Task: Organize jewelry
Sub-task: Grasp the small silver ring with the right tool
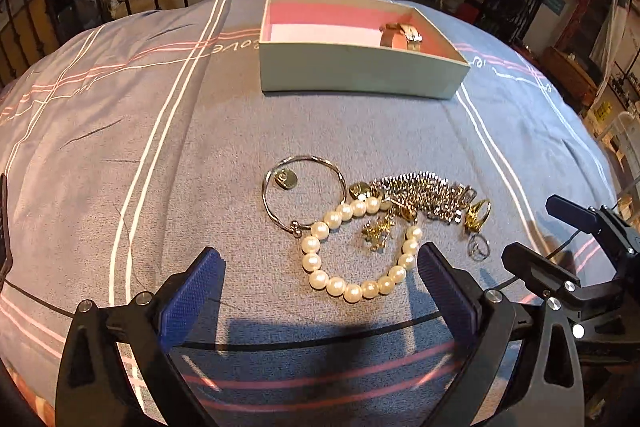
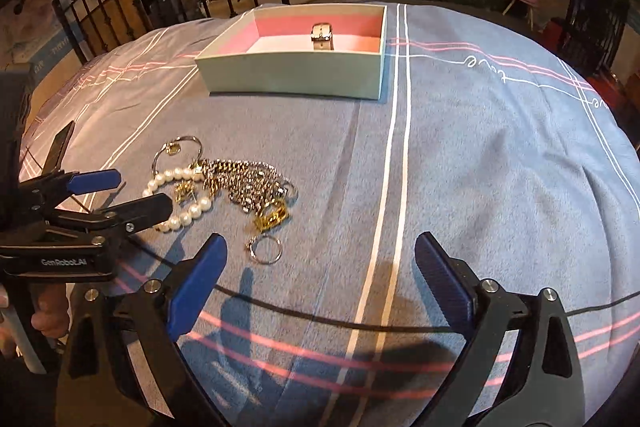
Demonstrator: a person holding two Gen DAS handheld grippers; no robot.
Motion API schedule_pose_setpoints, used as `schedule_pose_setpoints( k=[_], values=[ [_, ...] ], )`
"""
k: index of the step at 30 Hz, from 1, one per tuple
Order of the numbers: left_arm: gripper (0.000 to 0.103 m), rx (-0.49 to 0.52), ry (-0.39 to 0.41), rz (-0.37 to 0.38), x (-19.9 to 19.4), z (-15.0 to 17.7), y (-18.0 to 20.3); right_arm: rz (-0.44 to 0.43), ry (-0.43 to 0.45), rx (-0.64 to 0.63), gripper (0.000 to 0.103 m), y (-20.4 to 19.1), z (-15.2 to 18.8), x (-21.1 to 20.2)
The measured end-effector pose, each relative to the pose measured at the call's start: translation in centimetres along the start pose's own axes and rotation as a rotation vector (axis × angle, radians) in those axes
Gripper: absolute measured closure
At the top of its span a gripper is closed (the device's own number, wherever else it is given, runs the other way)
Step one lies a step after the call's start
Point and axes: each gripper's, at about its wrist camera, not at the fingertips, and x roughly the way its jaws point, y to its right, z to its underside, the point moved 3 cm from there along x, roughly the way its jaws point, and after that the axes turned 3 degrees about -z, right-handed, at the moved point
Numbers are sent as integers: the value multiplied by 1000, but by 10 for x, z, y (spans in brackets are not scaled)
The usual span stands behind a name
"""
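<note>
Pearl bracelet (image 1: 356, 255) just ahead of wide-open, empty left gripper (image 1: 320, 291); right gripper (image 2: 320, 279) likewise agape, beside it.

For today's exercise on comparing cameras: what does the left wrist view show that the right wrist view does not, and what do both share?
Only the left wrist view: the whole pearl bracelet unobstructed, and the right tool seen from the side.
Only the right wrist view: the left tool covering part of the pearls, a hand gripping its handle, and "love" lettering right of the box.
Both: the open box holding a watch, the bangle, chain pile, gold ring, and key ring on the bedspread.
</note>
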Motion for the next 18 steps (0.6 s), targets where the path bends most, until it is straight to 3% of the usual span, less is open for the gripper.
schedule_pose_setpoints(
  k=[5, 8, 10, 12, 14, 18],
  values=[
    [10, 79, -18, -38, 18, -3, 17, 68, -32, -77, 14, -8, 11, 10],
    [27, 99, -4, -39, 17, -5, 20, 37, -46, -74, 14, -10, 12, 15],
    [47, 114, 5, -34, 14, -5, 21, 26, -46, -71, 14, -12, 11, 16],
    [58, 124, 13, -21, 11, -5, 21, 2, -50, -68, 14, -15, 7, 19],
    [60, 116, 13, -3, 9, -4, 18, -9, -50, -71, 16, -18, 4, 22],
    [64, 82, 9, 38, 5, -4, 14, -40, -50, -86, 30, -26, 0, 26]
  ],
)
